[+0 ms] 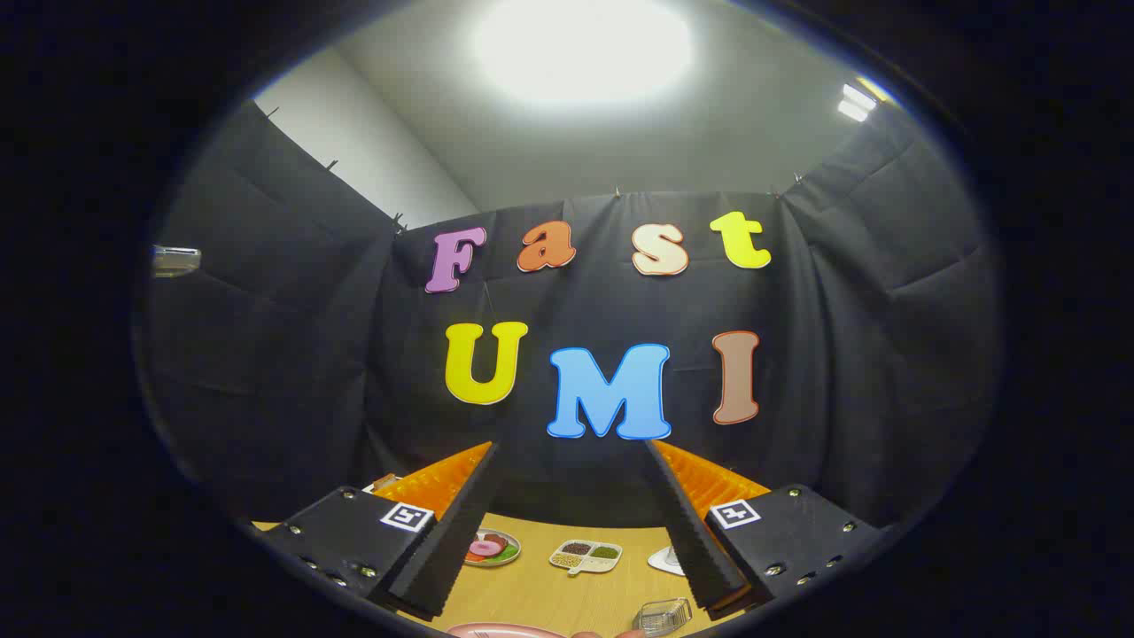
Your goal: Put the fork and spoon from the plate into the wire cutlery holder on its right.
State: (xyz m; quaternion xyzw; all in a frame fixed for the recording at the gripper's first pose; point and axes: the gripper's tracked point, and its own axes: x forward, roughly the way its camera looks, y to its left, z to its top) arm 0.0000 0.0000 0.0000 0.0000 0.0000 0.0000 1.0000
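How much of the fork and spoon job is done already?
Nothing looks done yet. The gripper has its jaws open and empty, held high above the wooden table. The pink plate just peeks in below. Picking up and dropping both pieces into the holder is left.

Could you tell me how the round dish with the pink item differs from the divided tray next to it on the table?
The round dish is circular, while the divided tray is roughly rectangular with compartments. The round dish carries a pink piece on green; the divided tray holds dark, tan and green fillings in separate sections. The dish lies nearer one finger of the open gripper, the tray between the fingers. Both rest on the wooden table.
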